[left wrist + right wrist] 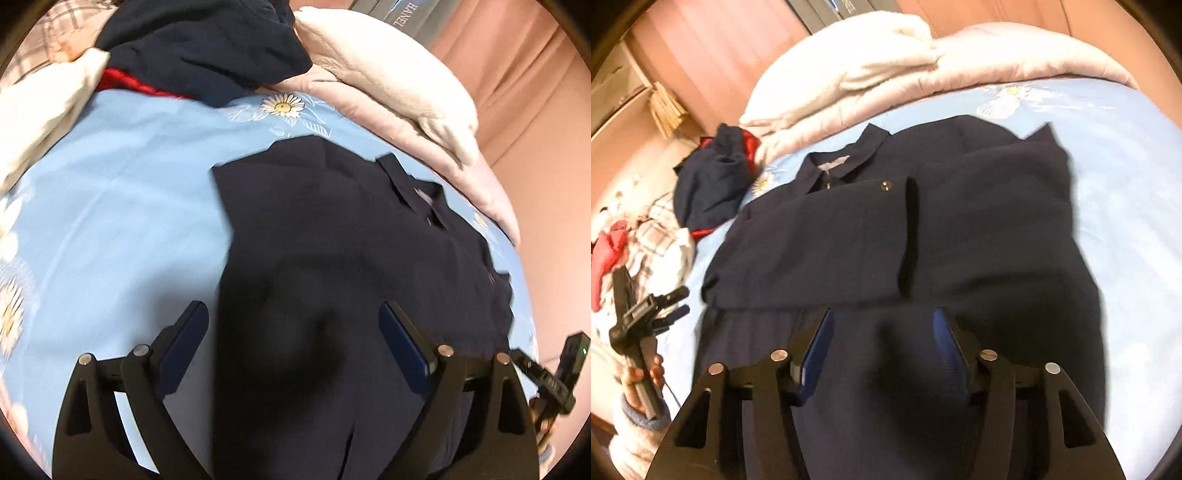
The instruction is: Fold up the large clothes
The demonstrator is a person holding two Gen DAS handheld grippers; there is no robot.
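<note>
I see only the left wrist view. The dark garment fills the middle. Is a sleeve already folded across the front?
Observer: Yes. In the right wrist view one sleeve lies across the chest of the navy garment, cuff near the middle.
Operator: Is the collar visible?
Observer: Yes, the collar lies flat, pointing toward the white bedding.
Operator: Is the right gripper holding cloth?
Observer: No. The right gripper is open above the garment's lower part.

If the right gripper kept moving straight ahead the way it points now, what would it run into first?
Most likely the navy garment spread on the blue sheet: the open right gripper points at its folded-over sleeve. Depth is unclear, so how soon it touches cannot be told.
</note>
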